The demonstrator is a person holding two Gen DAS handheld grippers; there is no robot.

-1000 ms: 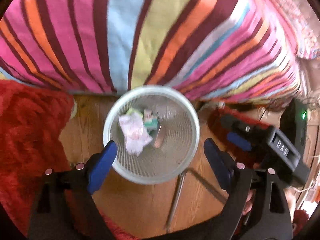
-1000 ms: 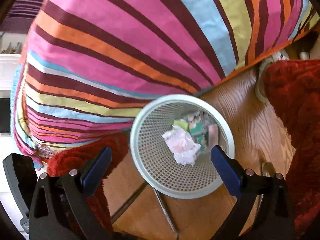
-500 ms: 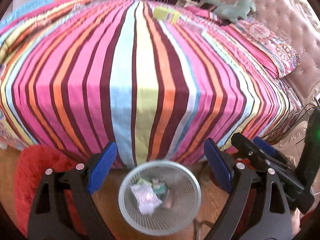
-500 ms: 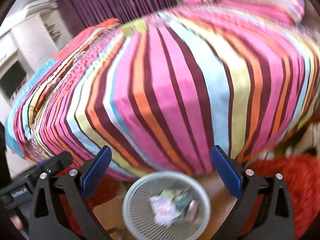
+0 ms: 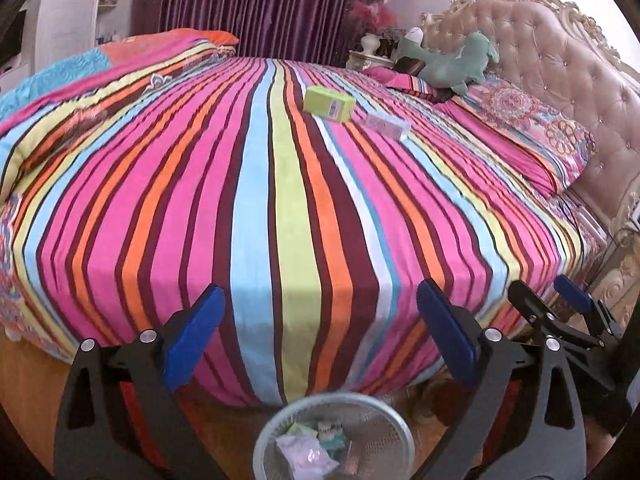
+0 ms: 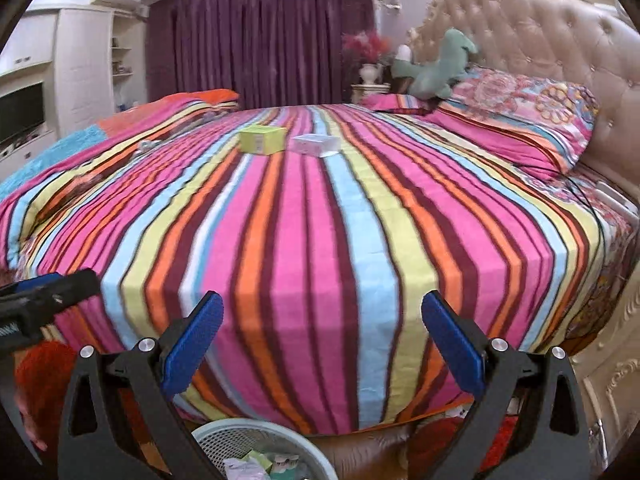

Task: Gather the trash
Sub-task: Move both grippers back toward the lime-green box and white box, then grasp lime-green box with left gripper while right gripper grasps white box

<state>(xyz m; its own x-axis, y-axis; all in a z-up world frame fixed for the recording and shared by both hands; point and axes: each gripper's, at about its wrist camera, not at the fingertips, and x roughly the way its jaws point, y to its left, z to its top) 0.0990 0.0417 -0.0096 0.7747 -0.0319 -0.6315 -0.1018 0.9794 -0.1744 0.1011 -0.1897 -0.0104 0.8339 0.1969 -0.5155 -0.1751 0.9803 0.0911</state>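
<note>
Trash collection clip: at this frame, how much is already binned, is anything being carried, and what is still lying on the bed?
Done: crumpled paper and small packets already lie in the mesh bin on the floor at the foot of the bed. In hand: nothing; the left gripper and right gripper are both open and empty. Left: a green box and a white box side by side on the striped bedspread, far from both grippers.

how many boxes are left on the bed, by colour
yellow-green box: 1
white box: 1
total on the striped bedspread: 2
both lie side by side and apart, far from the open left gripper and right gripper; the mesh bin on the floor already holds wrappers
</note>
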